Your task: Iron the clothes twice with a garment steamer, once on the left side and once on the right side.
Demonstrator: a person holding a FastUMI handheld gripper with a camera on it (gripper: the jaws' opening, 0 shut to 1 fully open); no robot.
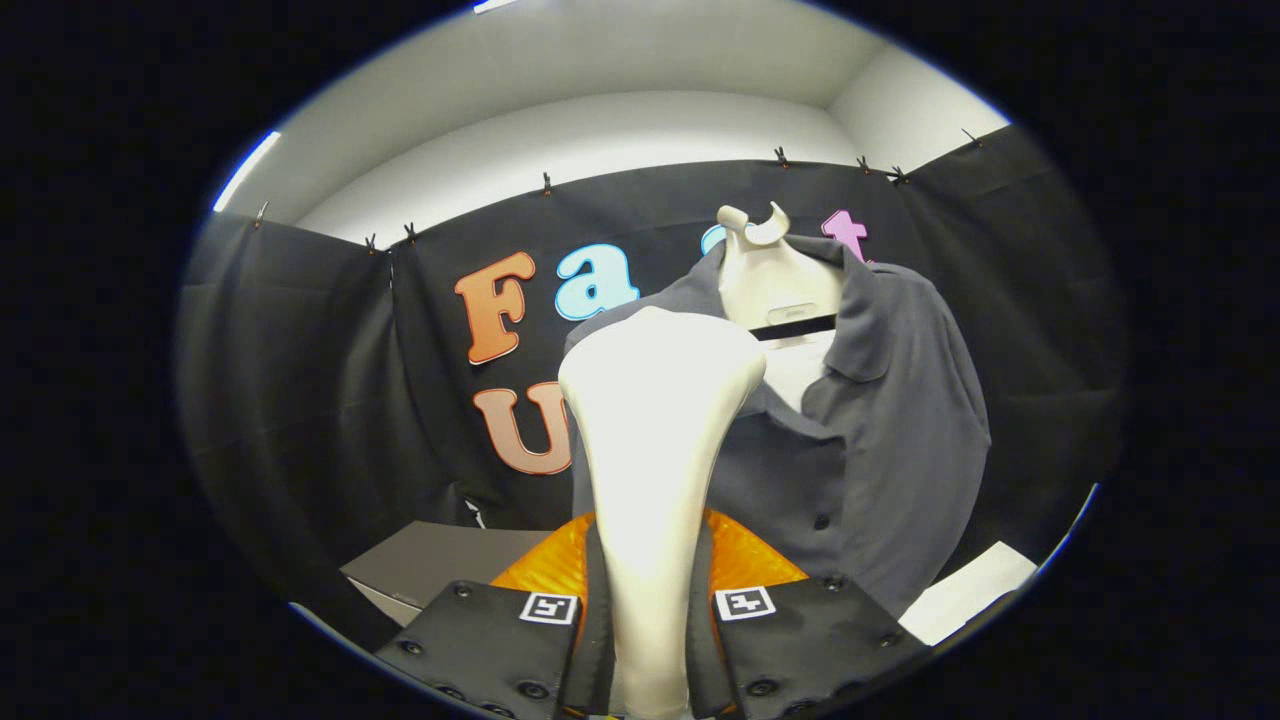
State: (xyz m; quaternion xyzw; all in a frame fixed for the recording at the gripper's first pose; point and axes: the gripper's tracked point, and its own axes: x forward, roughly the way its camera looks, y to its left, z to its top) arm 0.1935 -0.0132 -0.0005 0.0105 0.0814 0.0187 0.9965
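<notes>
From the gripper view, the gripper [650, 640] is clamped on the garment steamer [655, 450], its 2 fingers pressing the slim white handle from either side, with the wide head rising upright ahead of them and an orange piece showing just behind the handle. The shirt [870, 420], a dark grey polo with a buttoned placket, hangs on a white hanger [765, 270] just beyond the steamer head and slightly to its right, in front of the black cloth wall. It looks soft and loose, with the collar spread open and light folds down the front (whether the head is touching the fabric cannot be told from here). The likely trouble is that the hanging cloth swings away or bunches if the head pushes too hard, since nothing holds the hem taut. The smooth tapered handle could also twist in the grip during a long stroke, leaving 1 of the 2 sides unevenly covered.
</notes>
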